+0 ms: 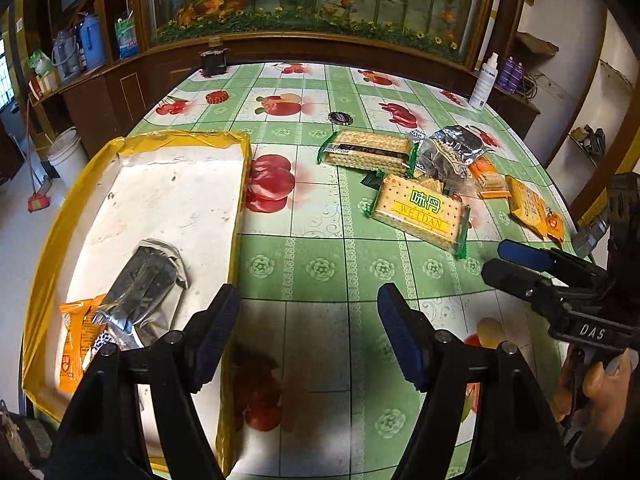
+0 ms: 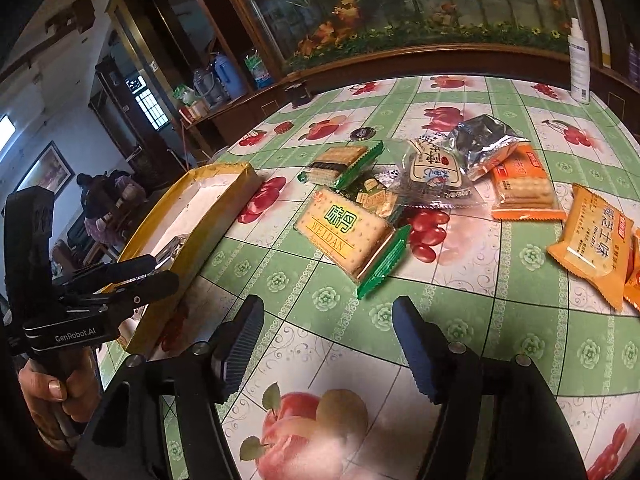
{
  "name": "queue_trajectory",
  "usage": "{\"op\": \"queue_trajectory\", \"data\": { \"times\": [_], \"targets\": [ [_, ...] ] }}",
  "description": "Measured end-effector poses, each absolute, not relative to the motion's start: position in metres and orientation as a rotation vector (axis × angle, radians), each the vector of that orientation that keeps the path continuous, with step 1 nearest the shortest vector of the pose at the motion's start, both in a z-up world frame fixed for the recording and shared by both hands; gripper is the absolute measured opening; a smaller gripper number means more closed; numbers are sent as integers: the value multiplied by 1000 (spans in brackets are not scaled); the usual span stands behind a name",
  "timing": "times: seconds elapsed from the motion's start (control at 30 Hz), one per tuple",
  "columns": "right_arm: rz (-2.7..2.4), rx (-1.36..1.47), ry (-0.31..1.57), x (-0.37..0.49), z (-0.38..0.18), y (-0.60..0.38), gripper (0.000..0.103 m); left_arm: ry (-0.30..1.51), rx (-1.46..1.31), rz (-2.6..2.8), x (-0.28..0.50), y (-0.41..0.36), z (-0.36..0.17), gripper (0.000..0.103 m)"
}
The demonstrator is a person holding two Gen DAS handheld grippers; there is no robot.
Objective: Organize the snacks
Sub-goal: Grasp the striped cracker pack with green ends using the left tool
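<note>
A shallow white tray with a yellow rim (image 1: 240, 184) sits on the left of the table and holds a silver packet (image 1: 144, 284) and an orange packet (image 1: 74, 340). Right of it lies a loose heap of snacks: a yellow WEIDAN cracker pack (image 2: 344, 232), a dark-banded cracker pack (image 2: 340, 164), a clear pastry bag (image 2: 432, 176), a silver packet (image 2: 484, 140) and orange packs (image 2: 524, 188). My left gripper (image 1: 308, 320) is open over the tray's right rim, holding nothing. My right gripper (image 2: 328, 332) is open above bare tablecloth, just short of the WEIDAN pack.
The table wears a green and white fruit-print cloth (image 1: 320, 268). A white spray bottle (image 1: 484, 84), a dark round lid (image 1: 340, 117) and a small dark box (image 1: 214, 60) stand toward the far edge. A wooden cabinet with a painted glass panel runs behind. A hand (image 2: 48, 388) grips the left handle.
</note>
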State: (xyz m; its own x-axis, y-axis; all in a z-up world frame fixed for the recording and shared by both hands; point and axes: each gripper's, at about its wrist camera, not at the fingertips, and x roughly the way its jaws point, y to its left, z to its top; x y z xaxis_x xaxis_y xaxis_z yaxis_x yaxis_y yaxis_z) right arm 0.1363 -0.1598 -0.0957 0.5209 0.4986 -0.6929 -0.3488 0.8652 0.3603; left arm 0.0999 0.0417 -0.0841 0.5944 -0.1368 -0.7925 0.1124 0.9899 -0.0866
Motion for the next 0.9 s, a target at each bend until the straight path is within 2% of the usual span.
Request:
{"op": "queue_trajectory", "data": {
  "times": [0.23,0.53,0.7,0.9],
  "targets": [
    [552,89,856,161,-94,-143,69,918,-84,-155,146,31,-70,71],
    [595,14,832,204,-100,-135,69,984,-164,-196,254,-7,-77,71],
    [631,25,839,213,-106,-135,72,1067,-10,-152,302,-50,-101,71],
    [688,15,885,202,-112,-135,72,1076,139,-159,264,-48,-118,71]
  ]
}}
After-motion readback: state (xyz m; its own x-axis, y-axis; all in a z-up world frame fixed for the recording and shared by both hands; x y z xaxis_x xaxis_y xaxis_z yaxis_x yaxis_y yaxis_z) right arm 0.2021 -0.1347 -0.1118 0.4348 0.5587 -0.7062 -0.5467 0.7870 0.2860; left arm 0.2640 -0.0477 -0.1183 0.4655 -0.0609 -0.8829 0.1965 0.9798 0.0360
